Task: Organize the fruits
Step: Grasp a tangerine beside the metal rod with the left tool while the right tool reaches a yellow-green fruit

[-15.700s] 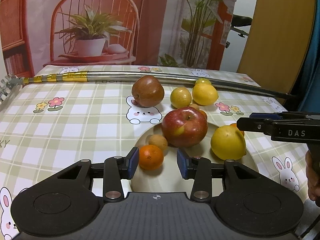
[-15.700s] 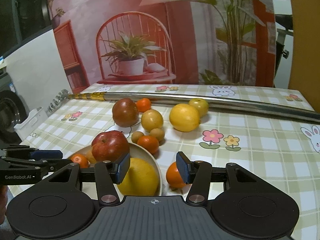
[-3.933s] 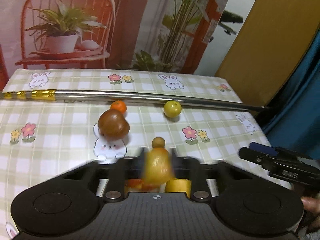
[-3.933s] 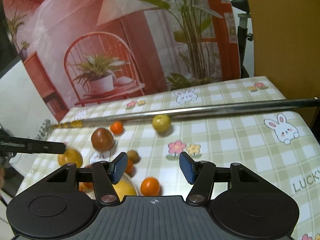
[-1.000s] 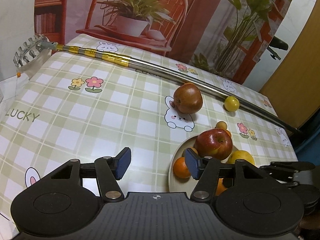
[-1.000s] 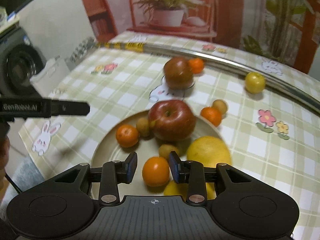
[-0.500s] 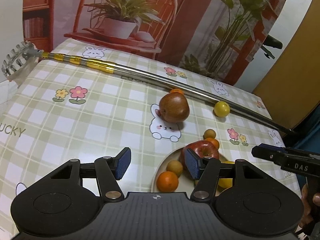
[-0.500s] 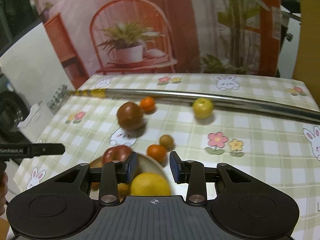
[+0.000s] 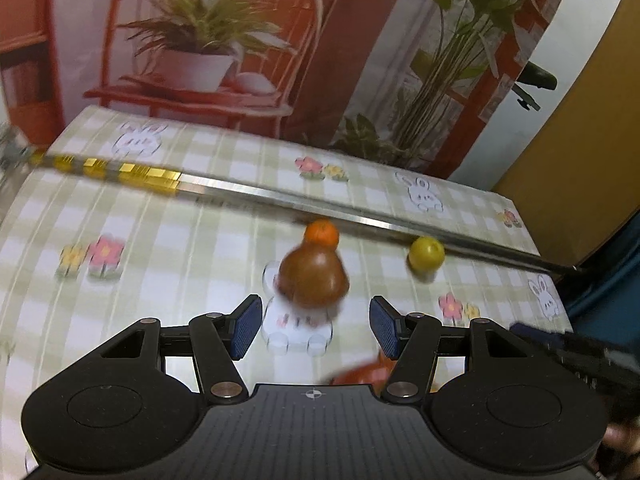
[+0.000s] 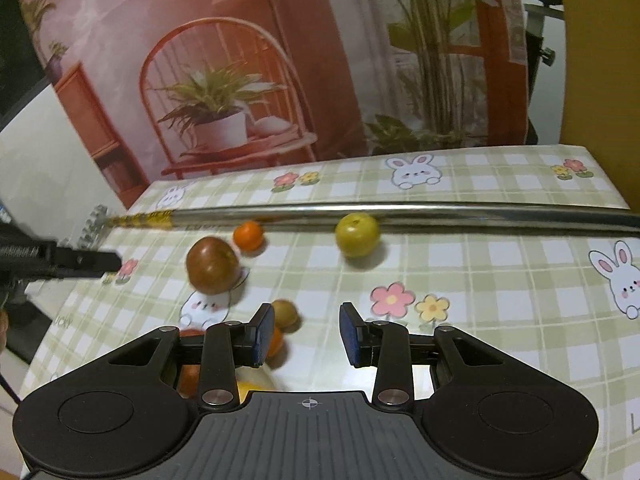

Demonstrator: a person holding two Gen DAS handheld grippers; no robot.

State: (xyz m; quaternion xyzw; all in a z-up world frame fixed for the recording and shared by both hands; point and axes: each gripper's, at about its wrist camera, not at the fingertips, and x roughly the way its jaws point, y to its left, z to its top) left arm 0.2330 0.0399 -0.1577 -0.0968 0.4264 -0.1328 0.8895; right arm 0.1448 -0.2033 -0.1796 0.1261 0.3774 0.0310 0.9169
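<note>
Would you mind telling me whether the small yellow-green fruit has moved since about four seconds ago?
No. The yellow-green fruit still rests against the near side of the metal pole, as before.

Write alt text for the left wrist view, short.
Open left tongs hover empty over a checked tablecloth, lined up with a dark red-brown fruit just ahead. Behind it sit a small orange and a yellow-green fruit near a long metal pole; the image is motion-blurred.
</note>
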